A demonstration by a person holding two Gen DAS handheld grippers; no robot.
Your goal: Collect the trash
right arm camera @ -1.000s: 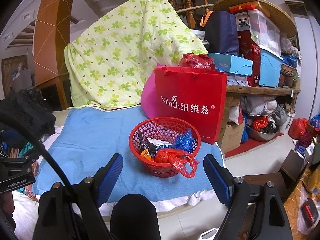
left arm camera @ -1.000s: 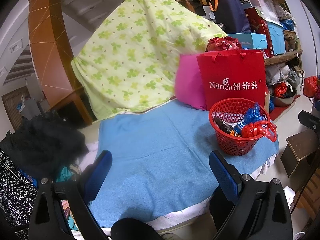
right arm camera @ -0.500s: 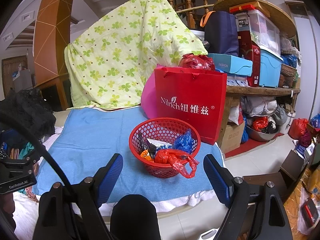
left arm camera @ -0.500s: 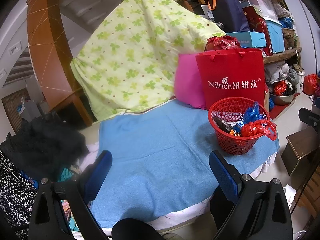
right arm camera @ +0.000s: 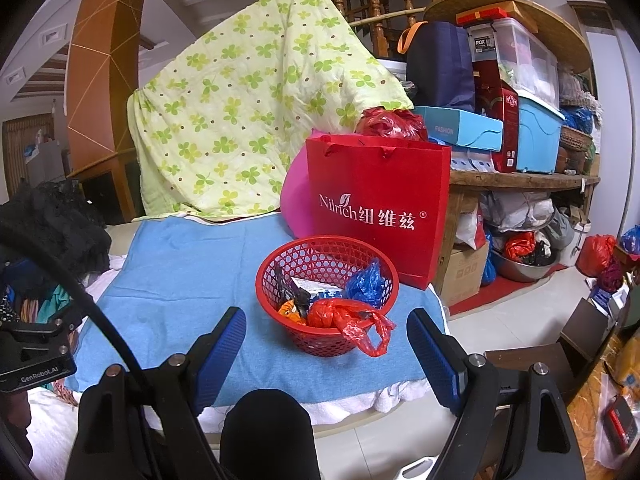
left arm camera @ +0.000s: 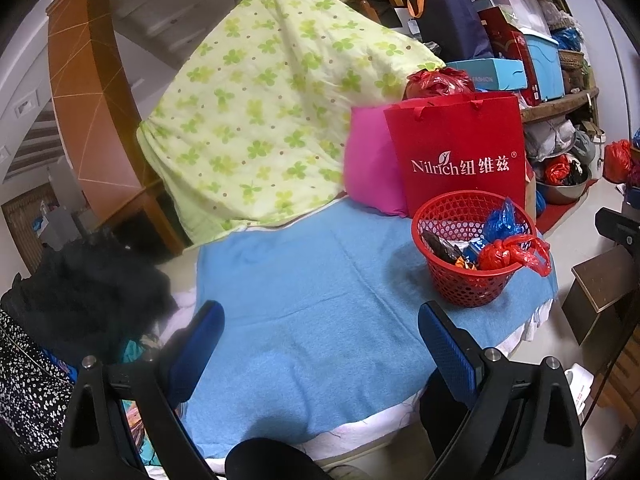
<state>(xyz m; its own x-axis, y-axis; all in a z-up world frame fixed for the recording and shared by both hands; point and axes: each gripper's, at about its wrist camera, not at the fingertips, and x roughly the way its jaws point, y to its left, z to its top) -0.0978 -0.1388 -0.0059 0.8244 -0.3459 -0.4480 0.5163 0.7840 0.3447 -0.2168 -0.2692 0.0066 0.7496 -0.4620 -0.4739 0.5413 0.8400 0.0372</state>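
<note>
The red mesh basket [right arm camera: 326, 296] stands on the blue towel [right arm camera: 180, 280] near its right front corner, holding a knotted red plastic bag [right arm camera: 344, 318], a blue plastic bag [right arm camera: 366, 282] and snack wrappers [right arm camera: 294, 292]; a red Nilrich paper bag [right arm camera: 376, 204] stands just behind it. The right gripper [right arm camera: 326, 354] hangs before the basket, jaws wide apart and empty; the left gripper [left arm camera: 320, 344] hovers over bare towel to the basket's left, jaws likewise apart, gripping nothing.

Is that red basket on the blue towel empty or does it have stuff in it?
Partly filled. The red basket stands upright and holds a knotted red plastic bag, a blue bag and some wrappers.
</note>
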